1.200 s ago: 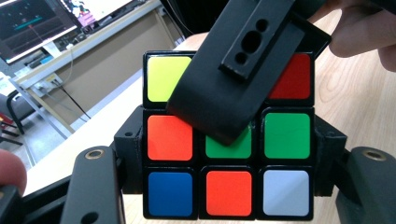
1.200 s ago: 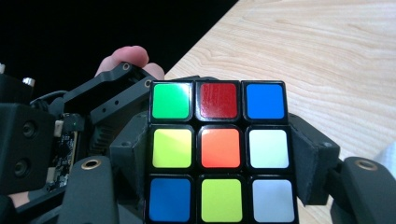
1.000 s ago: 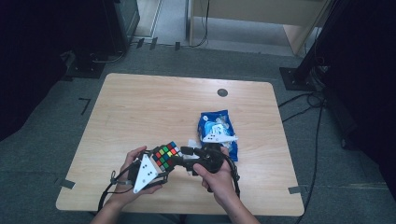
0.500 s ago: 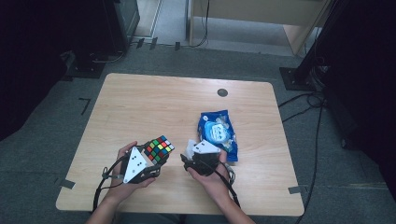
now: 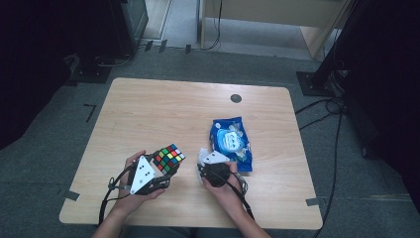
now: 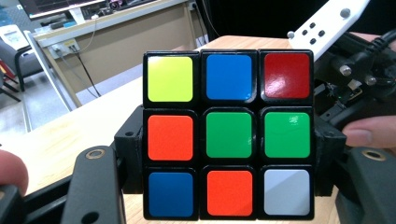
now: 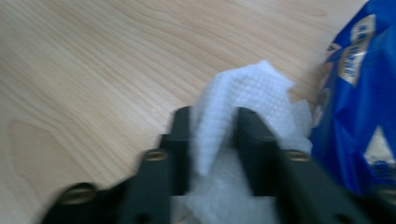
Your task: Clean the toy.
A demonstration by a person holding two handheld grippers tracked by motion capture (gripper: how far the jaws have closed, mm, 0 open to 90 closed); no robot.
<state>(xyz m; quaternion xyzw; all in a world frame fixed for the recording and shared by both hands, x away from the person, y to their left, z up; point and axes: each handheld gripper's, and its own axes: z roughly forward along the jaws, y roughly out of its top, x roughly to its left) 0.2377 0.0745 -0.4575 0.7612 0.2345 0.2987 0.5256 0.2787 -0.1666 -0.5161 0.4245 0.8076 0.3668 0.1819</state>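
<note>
High view: held the puzzle cube (image 5: 167,158) clamped in the left gripper (image 5: 159,171) above the table (image 5: 163,106) near its front edge, toward the left corner. Pointed the right gripper (image 5: 202,166) down at a white tissue (image 5: 202,154) just left of the blue packet (image 5: 230,143).

Left gripper view: gripped the cube (image 6: 228,133) by its two sides, jaws tight against it, coloured face toward the camera.

Right gripper view: pinched a fold of tissue (image 7: 243,105) between the jaws of the right gripper (image 7: 212,140), just closed onto it, on the table (image 7: 93,70) beside the packet (image 7: 359,107).
</note>
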